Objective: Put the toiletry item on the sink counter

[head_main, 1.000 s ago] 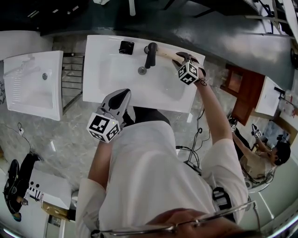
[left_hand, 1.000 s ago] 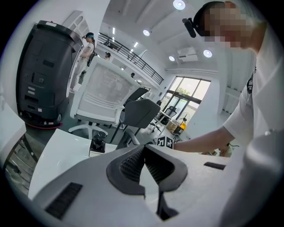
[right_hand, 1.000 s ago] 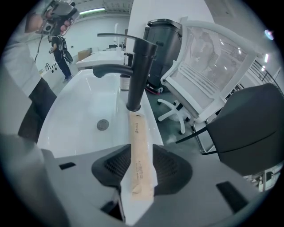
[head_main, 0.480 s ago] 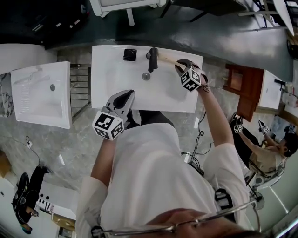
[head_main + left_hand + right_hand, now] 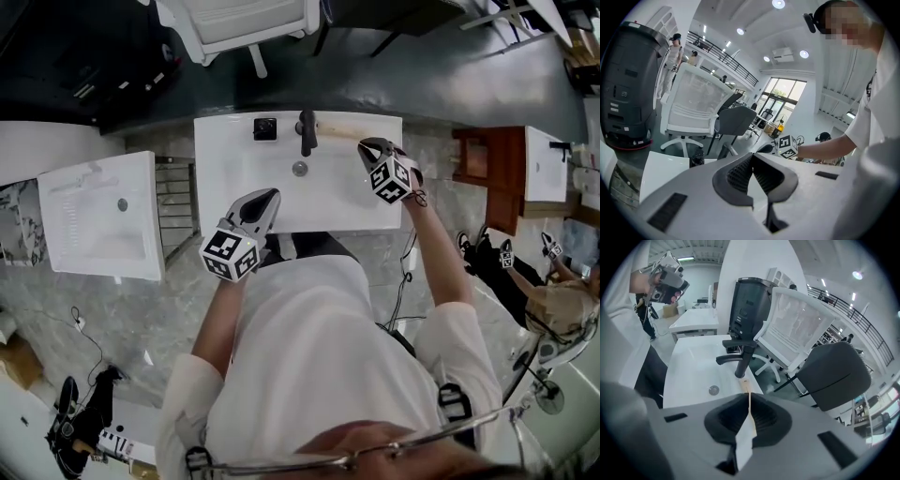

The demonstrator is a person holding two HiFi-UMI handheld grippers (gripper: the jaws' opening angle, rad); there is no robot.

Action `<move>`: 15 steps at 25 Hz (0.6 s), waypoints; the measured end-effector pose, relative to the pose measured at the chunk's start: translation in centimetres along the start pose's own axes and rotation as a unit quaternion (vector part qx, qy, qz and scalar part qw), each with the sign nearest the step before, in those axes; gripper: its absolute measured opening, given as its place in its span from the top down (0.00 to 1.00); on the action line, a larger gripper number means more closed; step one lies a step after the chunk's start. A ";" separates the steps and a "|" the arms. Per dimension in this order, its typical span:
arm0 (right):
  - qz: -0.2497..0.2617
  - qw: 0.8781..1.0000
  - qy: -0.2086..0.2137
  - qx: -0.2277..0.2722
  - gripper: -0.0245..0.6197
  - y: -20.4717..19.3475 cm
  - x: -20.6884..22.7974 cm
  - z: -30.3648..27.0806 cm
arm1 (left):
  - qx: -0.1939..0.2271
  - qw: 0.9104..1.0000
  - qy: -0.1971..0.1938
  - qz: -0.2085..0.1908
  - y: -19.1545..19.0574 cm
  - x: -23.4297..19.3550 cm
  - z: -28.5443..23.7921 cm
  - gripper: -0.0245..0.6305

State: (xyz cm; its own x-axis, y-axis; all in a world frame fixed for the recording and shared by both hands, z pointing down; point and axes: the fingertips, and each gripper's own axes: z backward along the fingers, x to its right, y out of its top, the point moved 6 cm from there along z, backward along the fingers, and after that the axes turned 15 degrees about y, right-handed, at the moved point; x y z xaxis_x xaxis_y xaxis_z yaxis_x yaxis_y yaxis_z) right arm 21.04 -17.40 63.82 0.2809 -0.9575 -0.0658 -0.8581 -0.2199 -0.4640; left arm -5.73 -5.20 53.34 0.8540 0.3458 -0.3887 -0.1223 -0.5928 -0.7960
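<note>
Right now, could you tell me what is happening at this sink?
A person stands at a white sink with a gripper in each hand. The right gripper reaches to the back ledge beside the black faucet. Its jaws are closing on a thin pale stick, which points toward the faucet and seems to rest on the ledge. The left gripper hovers over the near side of the basin with its jaws together and nothing between them.

The person wore a white short-sleeved shirt (image 5: pixel 309 356) and thin metal-rimmed glasses (image 5: pixel 394 450). The pale grey left gripper (image 5: pixel 269 197) and right gripper (image 5: pixel 367 148) had black ribbed pads (image 5: pixel 765 418) and black-and-white marker cubes (image 5: pixel 230 255); the right one's jaws were closing on a thin beige stick (image 5: pixel 749 400).
</note>
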 end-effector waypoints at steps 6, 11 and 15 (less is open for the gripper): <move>-0.032 0.999 -0.026 0.019 0.95 0.6 -1.8 3.0 | 0.002 1.000 -0.020 -0.017 0.8 0.4 0.2 0.96; -0.082 0.995 -0.052 0.039 0.95 1.2 -3.4 5.9 | 0.008 0.999 -0.032 -0.018 1.1 0.6 0.4 0.96; -0.121 0.988 -0.067 0.065 0.95 1.7 -4.5 8.2 | 0.011 0.999 -0.041 -0.023 1.7 0.7 0.7 0.96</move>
State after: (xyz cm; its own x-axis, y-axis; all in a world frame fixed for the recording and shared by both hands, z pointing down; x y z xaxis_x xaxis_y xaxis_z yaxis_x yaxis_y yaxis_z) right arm 21.84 -11.89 56.10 0.5331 -0.8444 -0.0518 -0.6985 -0.4048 -0.5902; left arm -5.72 -5.43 51.38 0.8150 0.4313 -0.3870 -0.0951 -0.5593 -0.8235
